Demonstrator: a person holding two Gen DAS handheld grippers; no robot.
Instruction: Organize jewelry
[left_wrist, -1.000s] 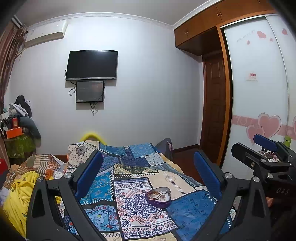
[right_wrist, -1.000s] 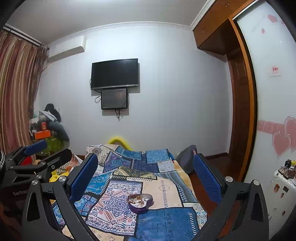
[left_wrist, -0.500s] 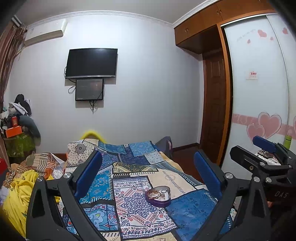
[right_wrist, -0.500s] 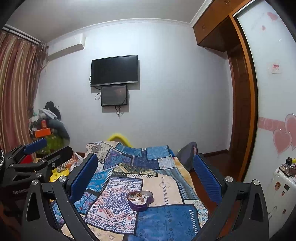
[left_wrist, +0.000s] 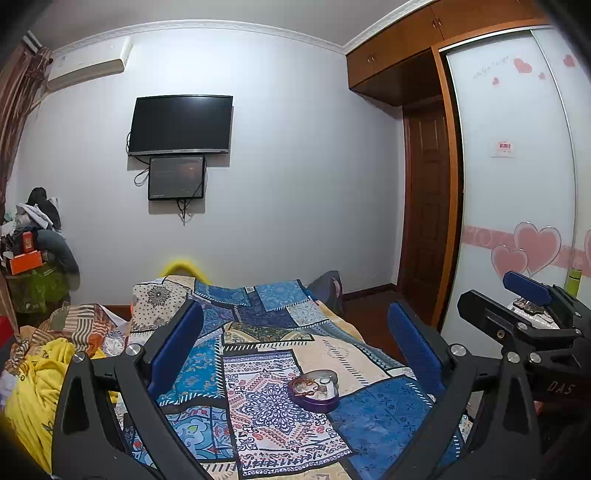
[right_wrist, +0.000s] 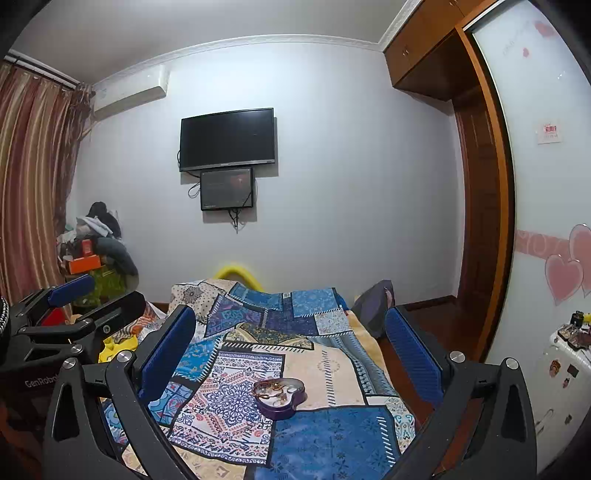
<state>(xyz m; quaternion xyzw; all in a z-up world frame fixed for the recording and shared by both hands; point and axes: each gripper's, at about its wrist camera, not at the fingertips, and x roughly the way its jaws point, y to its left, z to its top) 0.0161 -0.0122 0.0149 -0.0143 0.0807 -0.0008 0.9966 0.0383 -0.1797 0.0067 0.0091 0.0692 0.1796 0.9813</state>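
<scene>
Basically, left gripper and right gripper both hang wide open, holding nothing, well above the bed. Purple heart box sits open mid-quilt, jewelry tangled inside. Stage unclear: sorting could be ahead or done, so no move called.

The patchwork blanket lies bare all around the heart-shaped jewelry box, leaving open approach from every side. Both grippers, left gripper and right gripper, hang spread above it, side by side. Piled clothes crowd the bed's left edge, possibly narrowing entry there.
</scene>
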